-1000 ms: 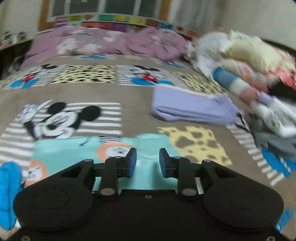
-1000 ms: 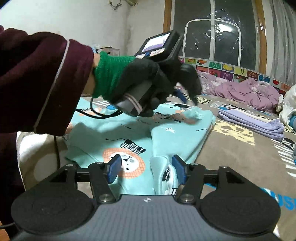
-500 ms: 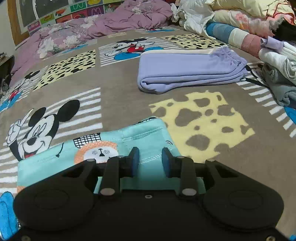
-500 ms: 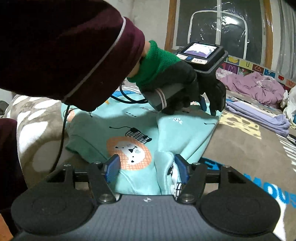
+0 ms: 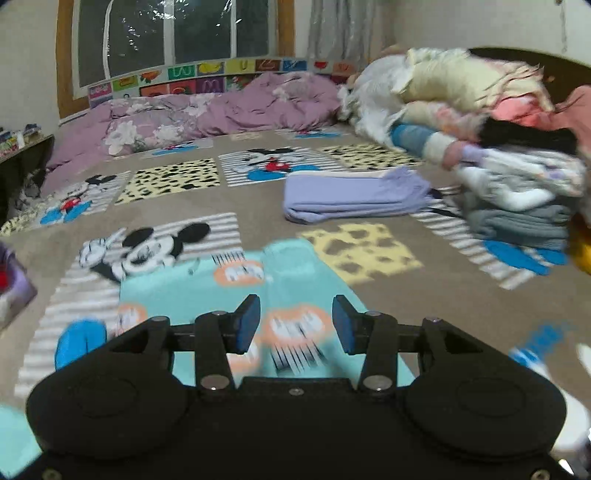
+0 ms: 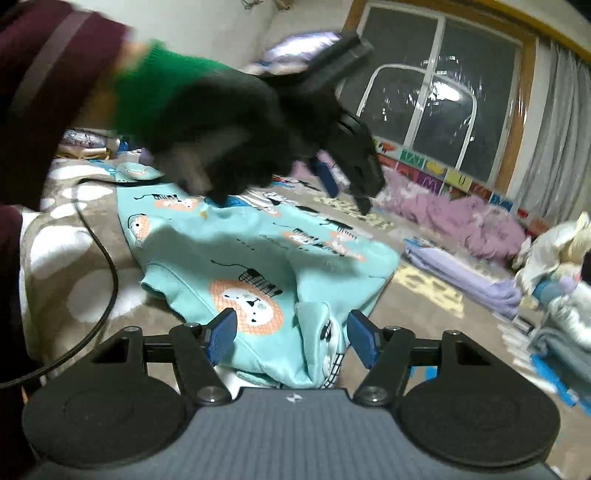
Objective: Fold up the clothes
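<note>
Where the right gripper (image 6: 291, 338) sits low over the near edge of the bed, its blue-padded fingers stand well apart with nothing between them but the cloth lying below. Just past them lies the teal garment (image 6: 258, 258), spread over the brown Mickey Mouse blanket (image 6: 66, 236); it is pale turquoise with orange lion faces and small black line drawings, and a narrow folded part, a sleeve or a leg, runs toward the right gripper's gap. Its far hem lies fairly flat, with shadow across the middle.

Above the garment's far half the person's left hand (image 6: 221, 122), in a black glove with a green cuff and a maroon sleeve behind it, holds the left gripper (image 5: 295, 325) raised off the cloth and angled downward; it is motion-blurred. In the left wrist view its fingers are also spread, holding nothing, with the teal garment (image 5: 207, 295) beneath them. A black cable (image 6: 107, 273) trails over the blanket at the left.

Farther on lies a folded lavender garment (image 5: 351, 199), apart from the teal one. To its right rises a heap of mixed clothes (image 5: 480, 147), and at the back a crumpled purple quilt (image 5: 221, 114) lies under the window (image 5: 173, 33).
</note>
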